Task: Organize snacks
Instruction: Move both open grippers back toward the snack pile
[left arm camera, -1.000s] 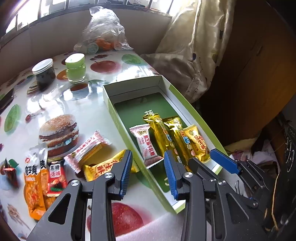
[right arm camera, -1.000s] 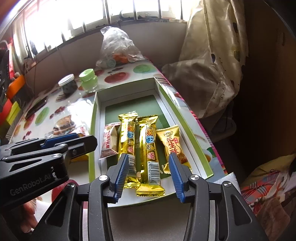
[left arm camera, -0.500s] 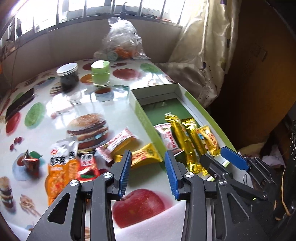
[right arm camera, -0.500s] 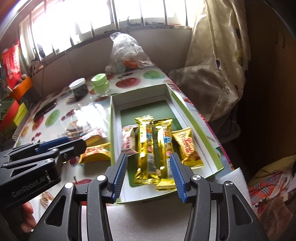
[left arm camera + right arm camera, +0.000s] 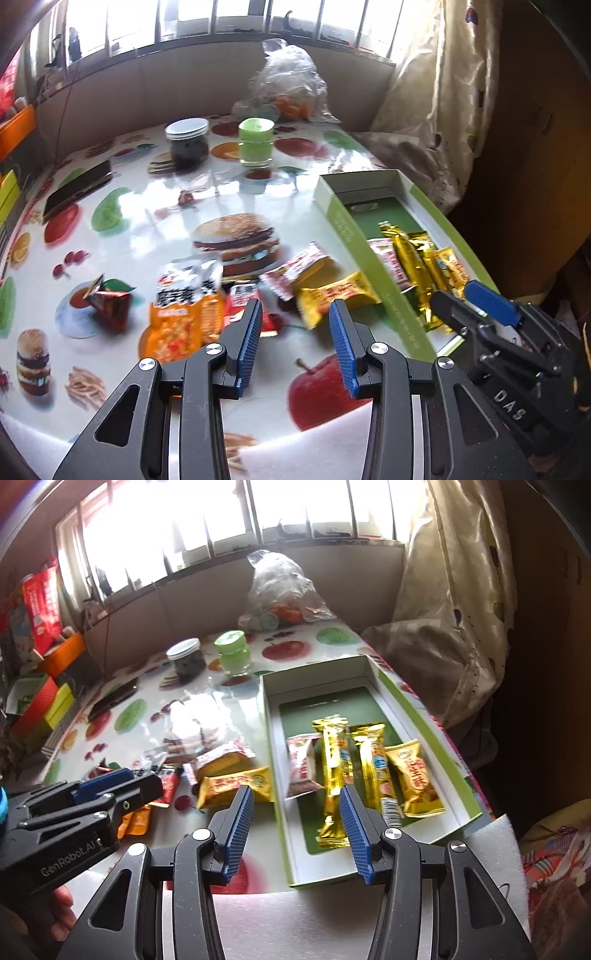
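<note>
- Left wrist view: left gripper (image 5: 295, 339) wide open and holding nothing, above yellow snack (image 5: 338, 297) on table (image 5: 155, 218) beside green box (image 5: 351, 236)
- Right wrist view: right gripper (image 5: 295, 827) wide open too, over box edge, four snacks (image 5: 364, 766) lying inside

The left claw (image 5: 110, 794) hides part of the orange bag (image 5: 135, 821); the wrappers' (image 5: 295, 271) print is blurred.

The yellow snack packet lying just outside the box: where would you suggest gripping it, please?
Grip the yellow packet across its narrow middle, coming down from above with the open left tool. It lies flat, long axis left-right, its right end close beside the box, so end grips look cramped.
</note>
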